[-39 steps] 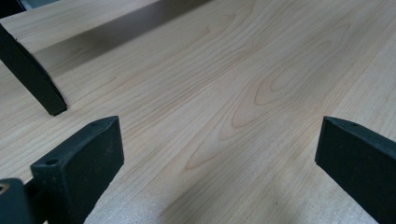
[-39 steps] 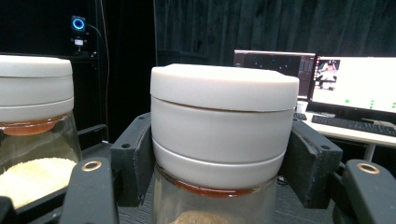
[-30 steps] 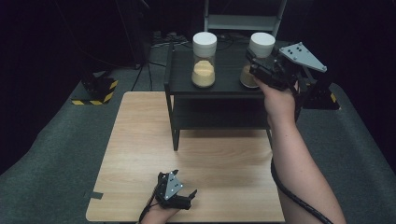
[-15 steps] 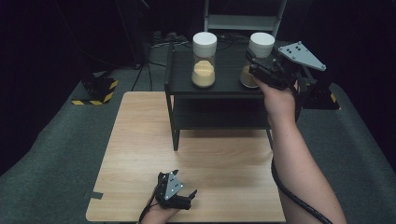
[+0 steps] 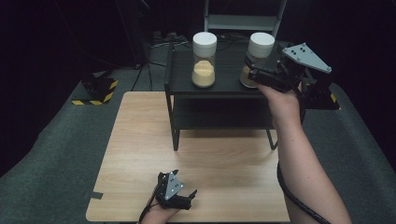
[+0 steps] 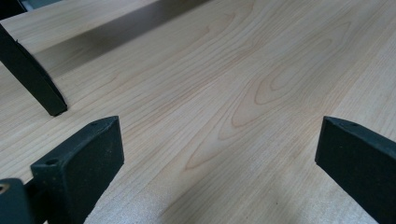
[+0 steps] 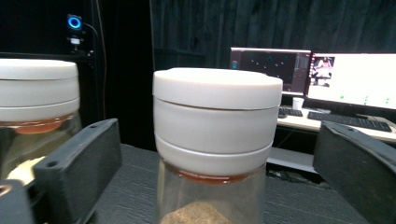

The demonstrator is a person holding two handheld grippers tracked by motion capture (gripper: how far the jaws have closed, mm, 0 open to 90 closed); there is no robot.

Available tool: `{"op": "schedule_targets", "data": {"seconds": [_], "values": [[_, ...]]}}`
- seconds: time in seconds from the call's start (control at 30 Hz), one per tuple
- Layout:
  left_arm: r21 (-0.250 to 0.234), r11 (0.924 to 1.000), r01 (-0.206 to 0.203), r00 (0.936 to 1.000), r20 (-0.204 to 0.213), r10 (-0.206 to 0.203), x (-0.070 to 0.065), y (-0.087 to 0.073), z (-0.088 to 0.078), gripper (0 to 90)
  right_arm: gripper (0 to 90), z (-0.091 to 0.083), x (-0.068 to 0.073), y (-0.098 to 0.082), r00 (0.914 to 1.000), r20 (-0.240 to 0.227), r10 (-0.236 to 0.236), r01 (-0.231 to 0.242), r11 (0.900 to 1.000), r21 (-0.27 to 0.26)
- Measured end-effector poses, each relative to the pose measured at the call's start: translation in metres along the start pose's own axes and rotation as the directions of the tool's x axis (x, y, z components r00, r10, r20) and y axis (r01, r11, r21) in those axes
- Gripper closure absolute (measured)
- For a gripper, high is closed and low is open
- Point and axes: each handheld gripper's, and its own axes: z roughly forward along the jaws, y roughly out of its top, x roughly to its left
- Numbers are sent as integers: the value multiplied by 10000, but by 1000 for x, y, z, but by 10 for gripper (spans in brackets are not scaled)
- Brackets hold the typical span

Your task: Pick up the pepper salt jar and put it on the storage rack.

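Flanking the right jar [image 7: 217, 140], the right hand-held gripper [image 5: 266, 74] has just opened wide — pads clear.

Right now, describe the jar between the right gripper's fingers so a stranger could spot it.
Find the black two-tier shelf at the wooden table's far edge. Two white-lidded glass jars stand on top; it is the right-hand jar, between the right gripper's open fingers, unlike the left jar, which stands alone.

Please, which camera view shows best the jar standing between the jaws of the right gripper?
The right gripper view: the jar stands close and centred, white lid sharp, free between open jaws. The high view shows it small, partly behind the right gripper. The left gripper view looks at the table.
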Motion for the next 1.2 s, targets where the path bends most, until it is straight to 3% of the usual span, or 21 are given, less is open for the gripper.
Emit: {"op": "schedule_targets", "data": {"seconds": [0.5, 0.83, 1.2], "values": [[31, 10000, 53, 10000, -29, -53, 0, 1, 0, 14, 0, -27, 0, -8, 9997, -142, -184, 183, 9998, -80], [51, 10000, 1, 10000, -85, 0, -2, 1, 1, 14, 0, -53, 3, -21, 9982, -389, -458, 451, 9988, -207], [76, 10000, -41, 9999, -106, 42, -2, 1, 1, 14, 0, -76, 11, -41, 9941, -638, -877, 884, 9961, 85]]}}
